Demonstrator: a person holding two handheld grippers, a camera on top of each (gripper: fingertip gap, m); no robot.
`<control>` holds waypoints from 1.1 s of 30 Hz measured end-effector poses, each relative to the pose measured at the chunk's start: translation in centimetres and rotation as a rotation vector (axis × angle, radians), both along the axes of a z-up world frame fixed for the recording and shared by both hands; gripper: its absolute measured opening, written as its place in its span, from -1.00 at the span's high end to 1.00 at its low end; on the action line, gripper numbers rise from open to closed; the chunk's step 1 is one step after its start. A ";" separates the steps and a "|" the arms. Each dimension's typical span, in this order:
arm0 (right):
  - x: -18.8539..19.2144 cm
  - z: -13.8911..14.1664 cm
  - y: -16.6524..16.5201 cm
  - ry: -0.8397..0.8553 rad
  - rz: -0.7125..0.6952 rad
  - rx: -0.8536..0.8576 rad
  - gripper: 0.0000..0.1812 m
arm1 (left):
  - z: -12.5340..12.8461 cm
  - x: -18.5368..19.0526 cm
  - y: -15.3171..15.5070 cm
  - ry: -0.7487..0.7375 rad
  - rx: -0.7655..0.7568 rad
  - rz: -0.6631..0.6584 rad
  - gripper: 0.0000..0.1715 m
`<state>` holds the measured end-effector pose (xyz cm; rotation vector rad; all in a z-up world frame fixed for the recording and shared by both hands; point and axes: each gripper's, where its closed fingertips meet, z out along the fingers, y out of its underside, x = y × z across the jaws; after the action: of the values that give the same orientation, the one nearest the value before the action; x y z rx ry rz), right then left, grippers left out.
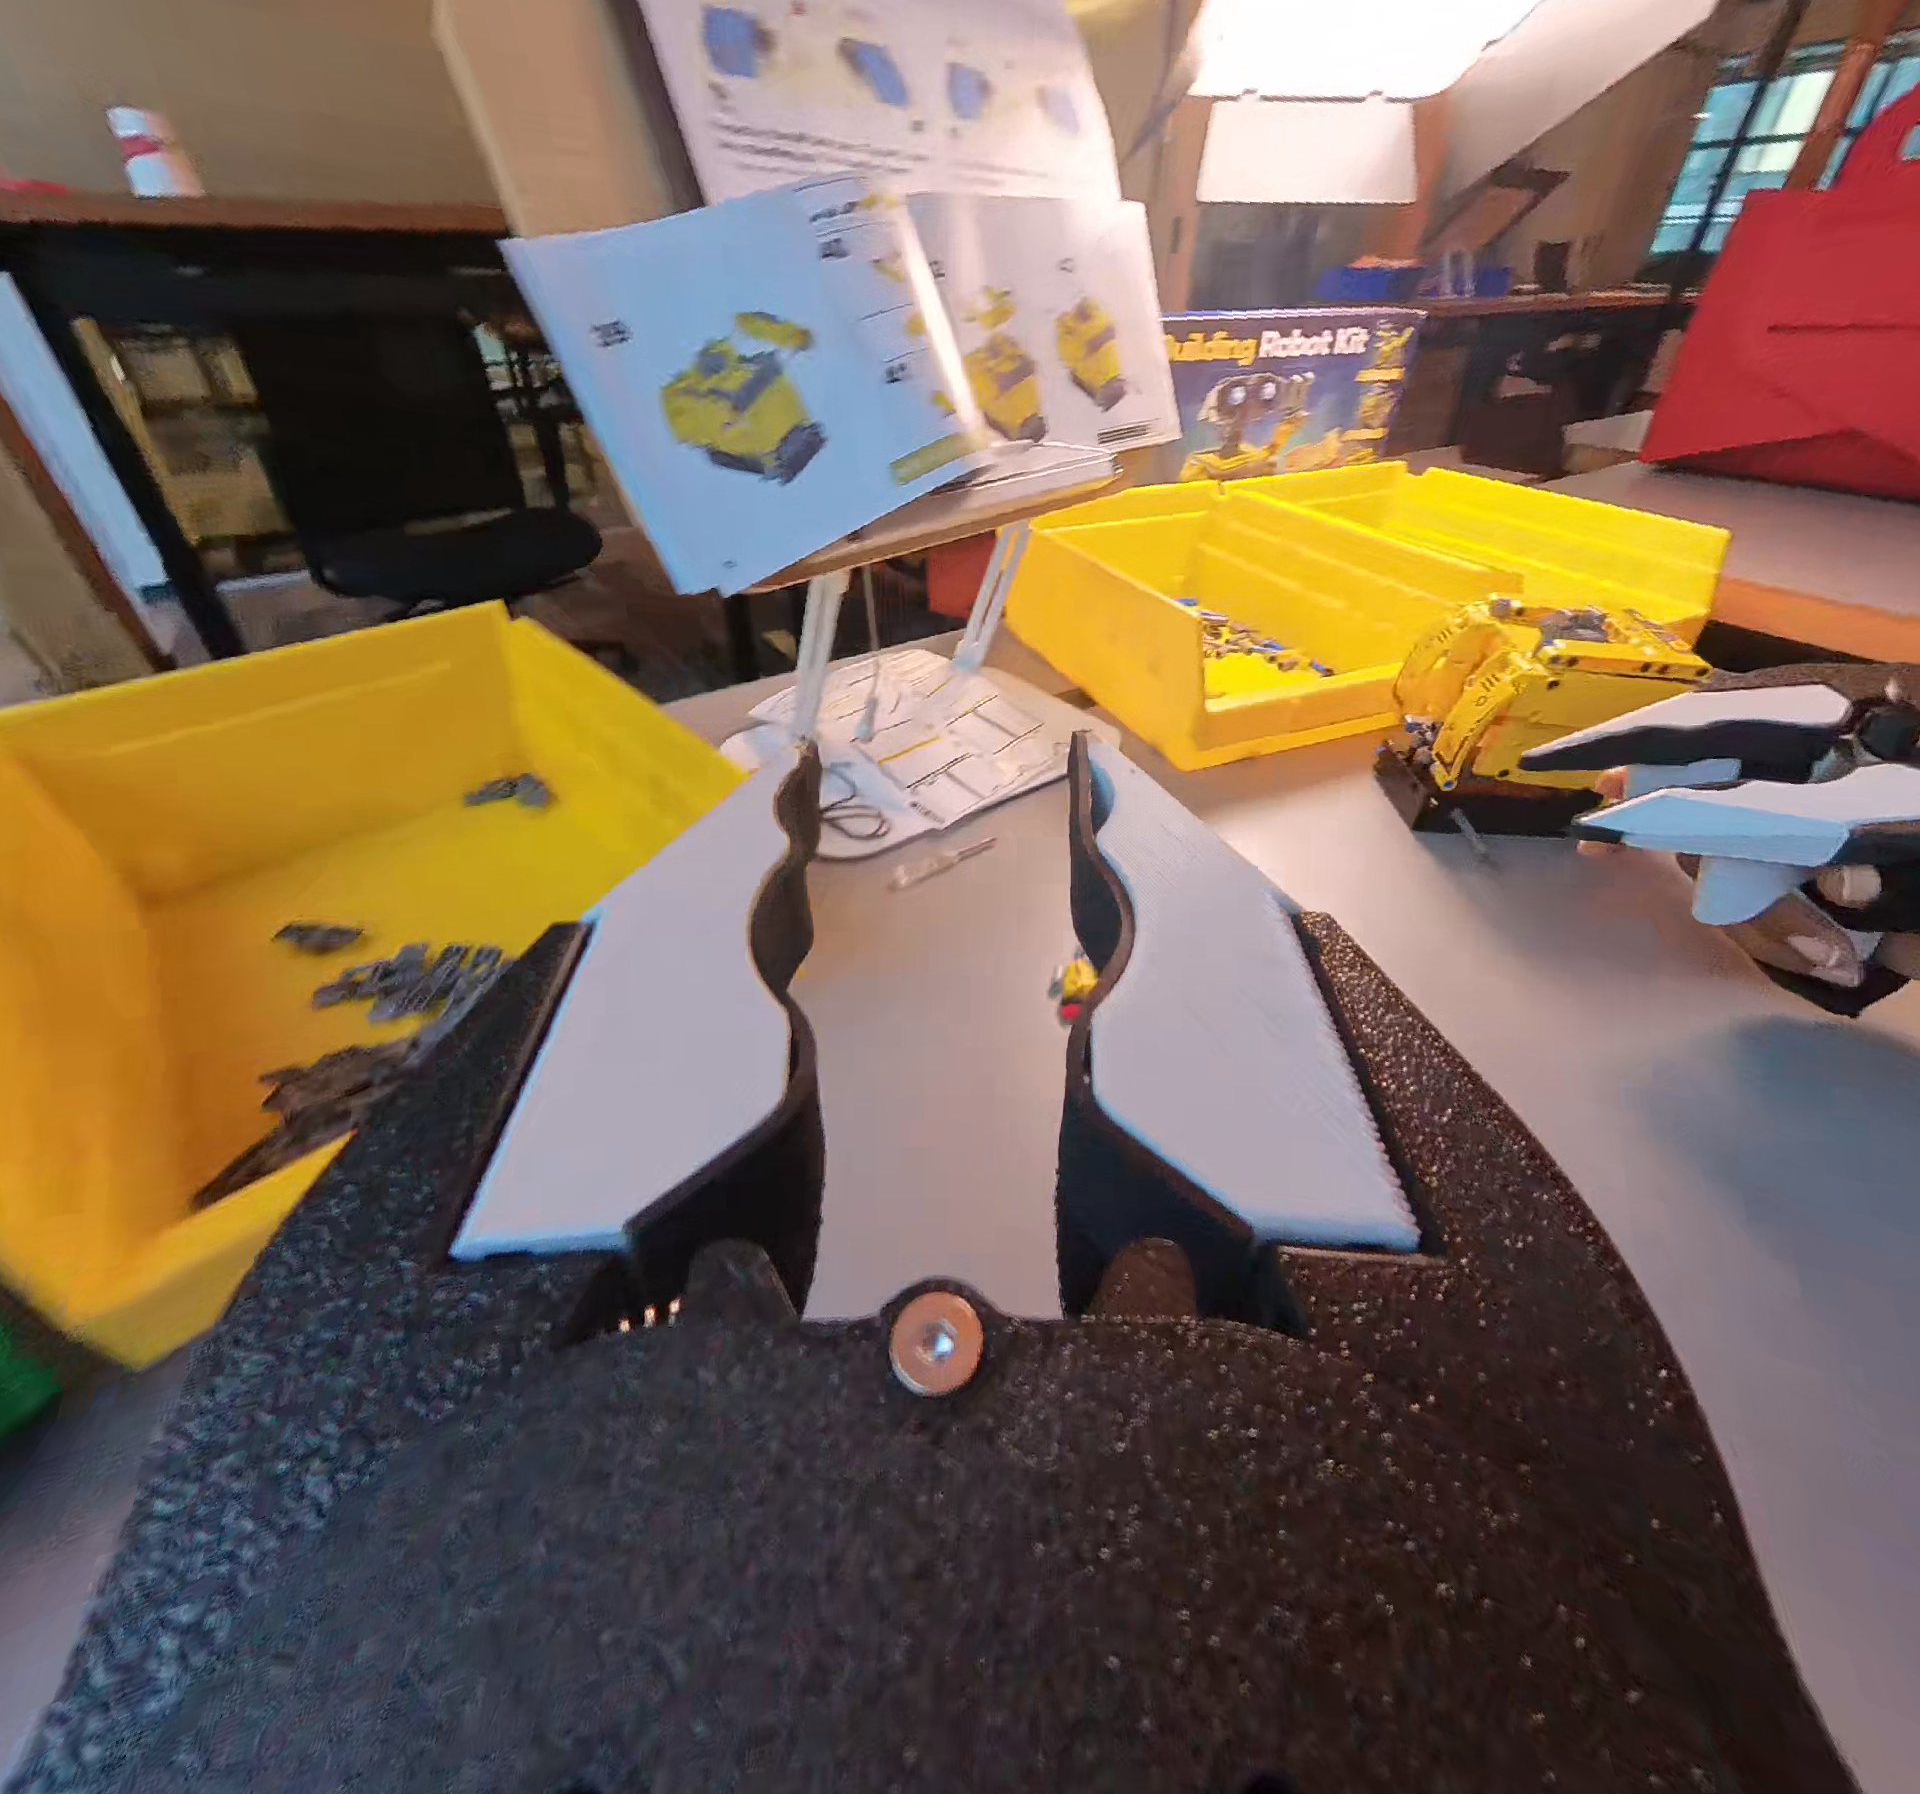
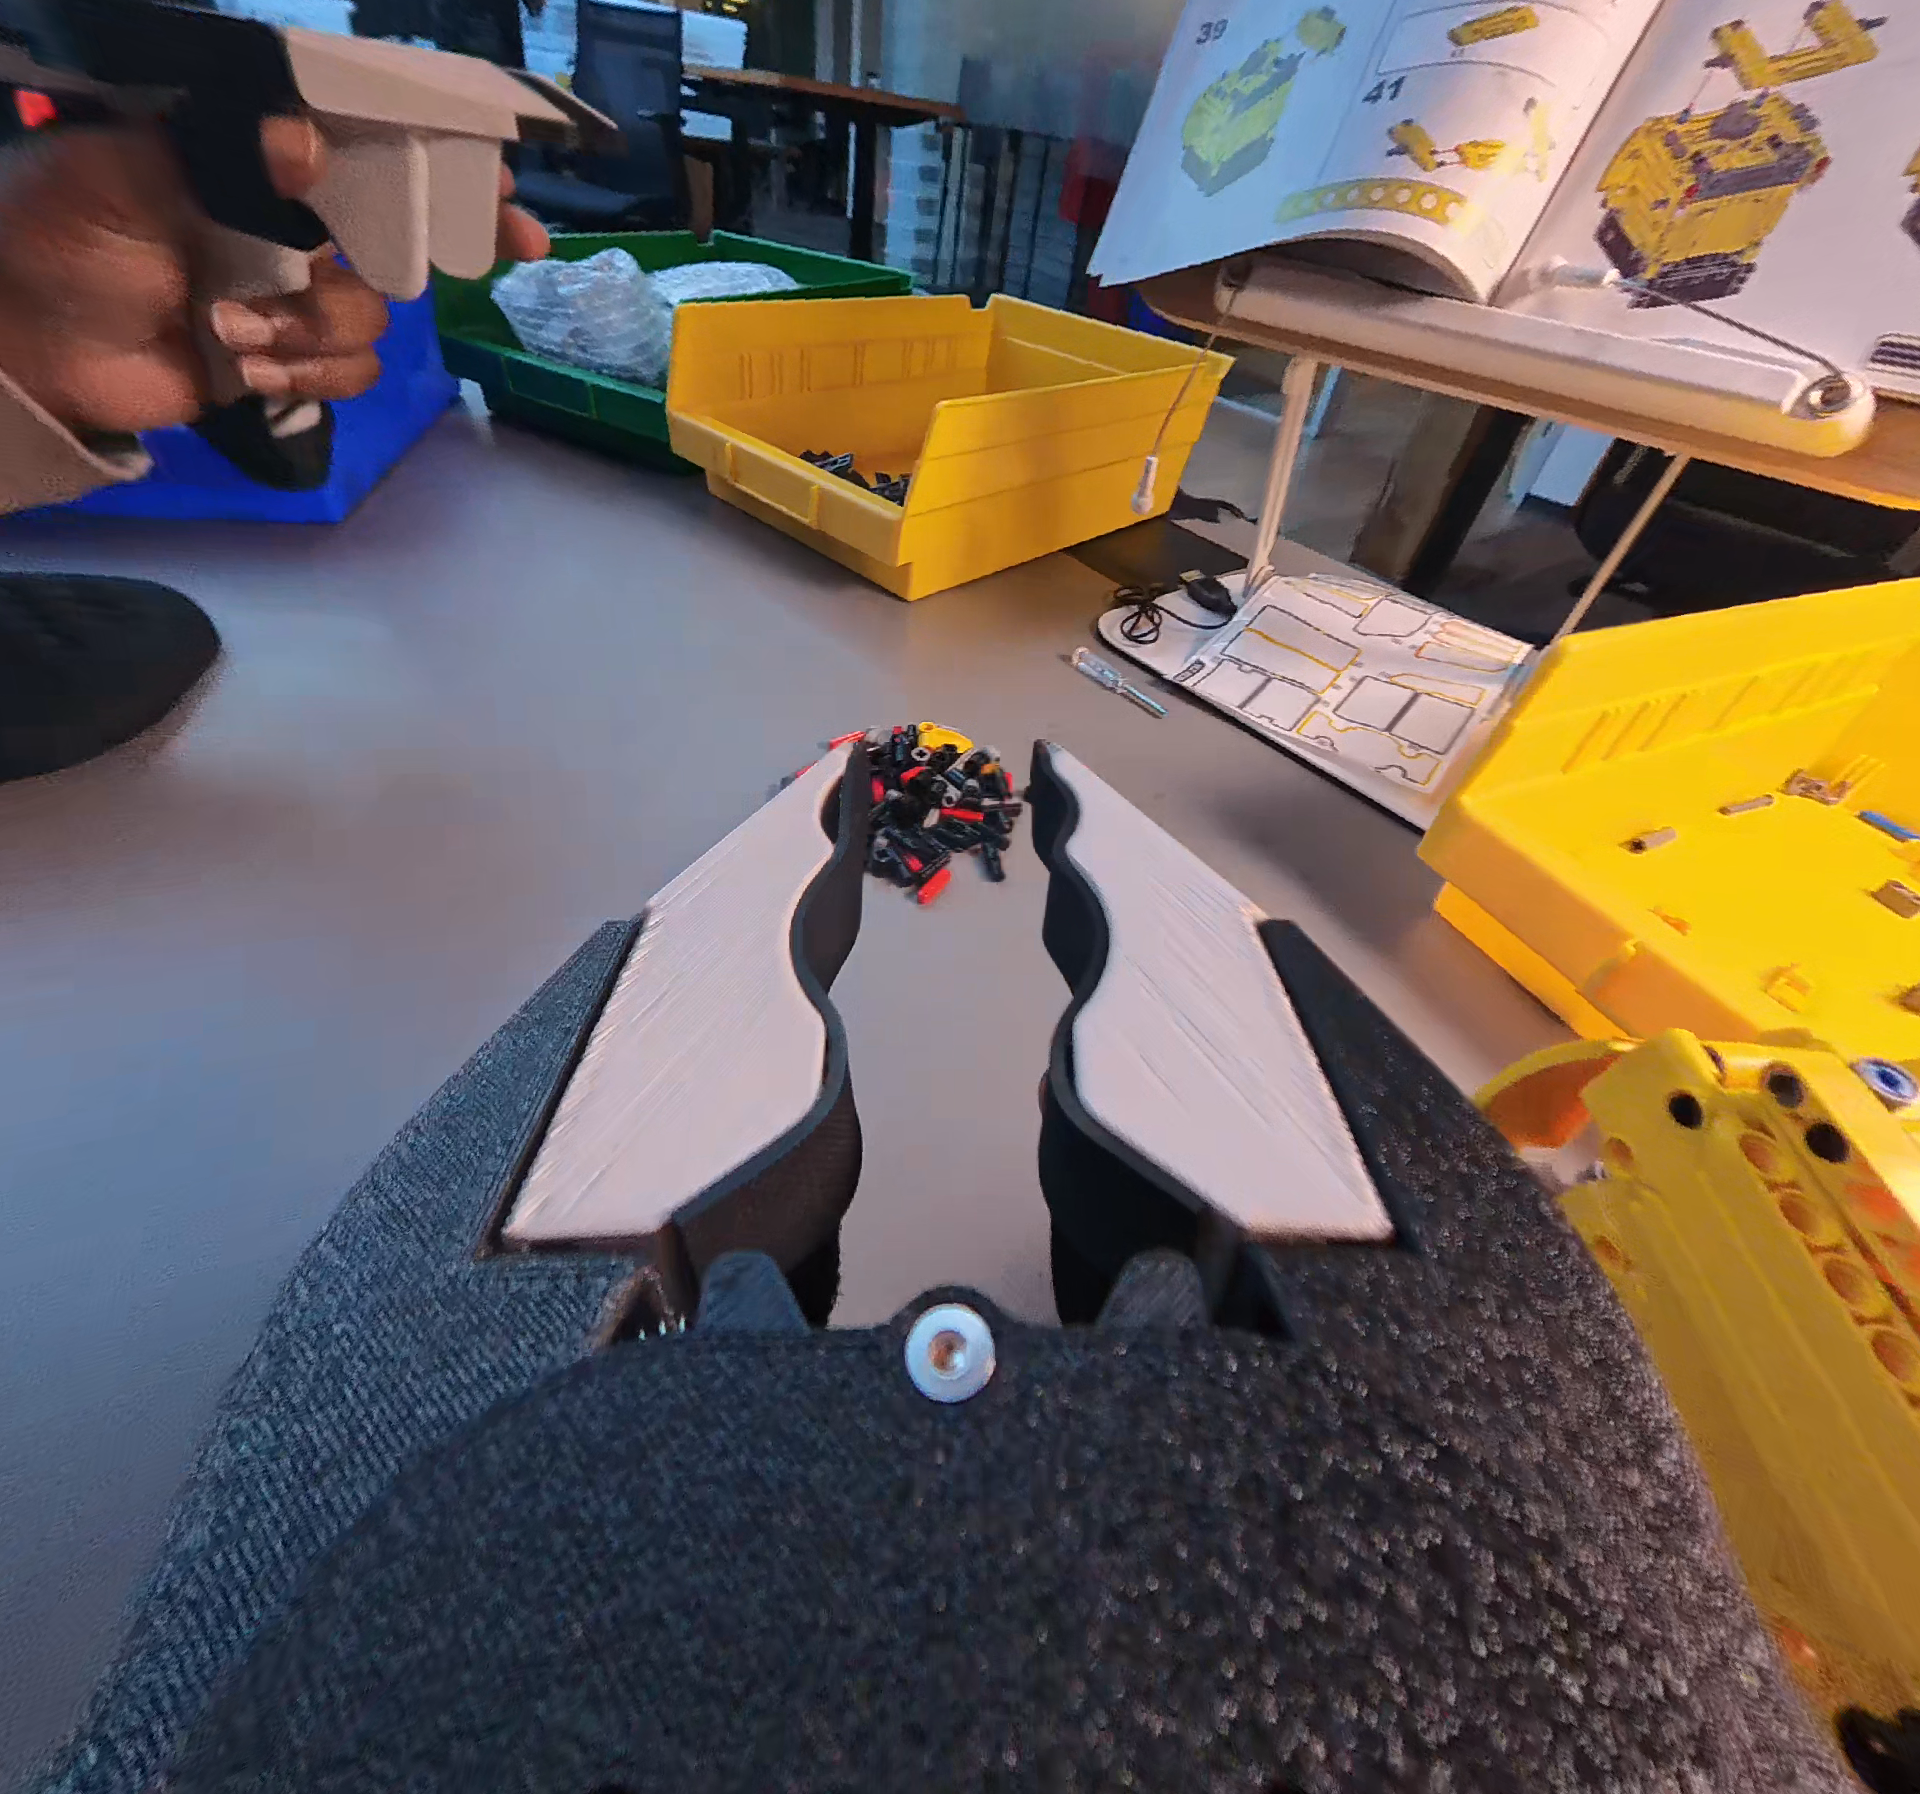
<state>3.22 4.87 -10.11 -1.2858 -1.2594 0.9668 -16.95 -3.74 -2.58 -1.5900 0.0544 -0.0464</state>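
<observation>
Black textured housing fills the foreground of both wrist views. Ahead of it, the right gripper (image 2: pixel 945 757) holds its jaws apart and empty, tips flanking a small heap of black and red connector pins (image 2: pixel 940 814) on the grey table (image 2: pixel 468 809). Just right of it stands a yellow brick-built model (image 2: pixel 1766 1225), with a yellow parts bin (image 2: pixel 1714 809) behind. The left gripper (image 1: pixel 940 757) is likewise spread and holds nothing, raised above the table beside a yellow bin of dark pieces (image 1: pixel 312 861). Beyond, an instruction booklet (image 1: pixel 831 362) rests open on a white stand (image 1: pixel 894 736).
</observation>
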 end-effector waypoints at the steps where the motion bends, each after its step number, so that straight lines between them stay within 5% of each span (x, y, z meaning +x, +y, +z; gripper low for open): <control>1: 0.2 0.2 0.5 0.014 -0.024 0.009 0.65 | -0.1 0.8 1.0 0.020 0.020 -0.014 0.44; 10: 1.1 0.8 3.2 0.090 -0.131 -0.003 0.53 | -5.9 3.6 3.1 0.071 0.015 -0.070 0.40; 18: 1.4 1.5 3.6 0.108 -0.173 0.071 0.48 | -5.8 4.0 2.6 0.064 0.028 -0.077 0.39; 23: 3.4 6.2 4.3 0.161 -0.224 0.211 0.46 | -6.2 3.7 3.0 0.041 0.010 -0.088 0.38; 27: 8.5 9.7 8.9 0.055 -0.406 0.352 0.25 | -6.2 4.1 2.9 0.022 0.010 -0.111 0.41; 33: 12.9 0.3 14.8 -0.268 -0.441 0.079 -0.24 | -7.1 5.1 3.4 0.039 -0.033 -0.148 0.41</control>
<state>16.13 19.62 -9.76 -1.5813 -1.1291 0.4375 -11.83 -0.37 -9.70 -1.6181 0.2026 -0.1327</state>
